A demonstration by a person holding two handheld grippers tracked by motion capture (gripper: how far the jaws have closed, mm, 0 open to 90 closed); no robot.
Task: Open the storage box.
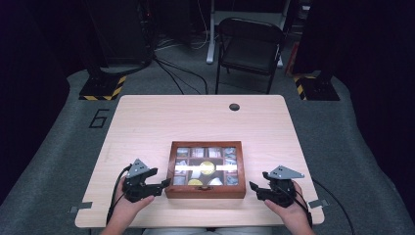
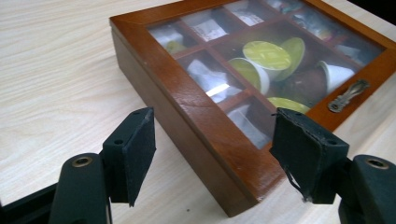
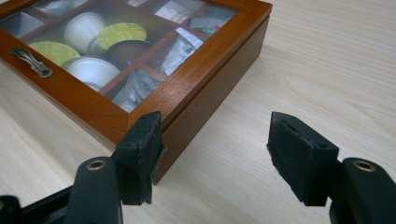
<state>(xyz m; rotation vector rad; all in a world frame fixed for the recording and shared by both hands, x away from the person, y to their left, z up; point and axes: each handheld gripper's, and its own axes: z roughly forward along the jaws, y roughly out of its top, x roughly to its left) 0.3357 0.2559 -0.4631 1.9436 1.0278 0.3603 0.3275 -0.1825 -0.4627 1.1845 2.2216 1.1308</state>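
Grippers (image 1: 165,183) (image 1: 251,186) flanking wooden box (image 1: 205,190), chair (image 1: 248,44) beyond

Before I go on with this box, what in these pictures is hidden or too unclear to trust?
- High view: a glare band across the wooden box lid washes out the middle compartments.
- Left gripper view: the box's far corner is cut off by the frame edge; packet print is too blurred to read.
- Right gripper view: the left jaw covers the box's near corner, so contact there is unclear.
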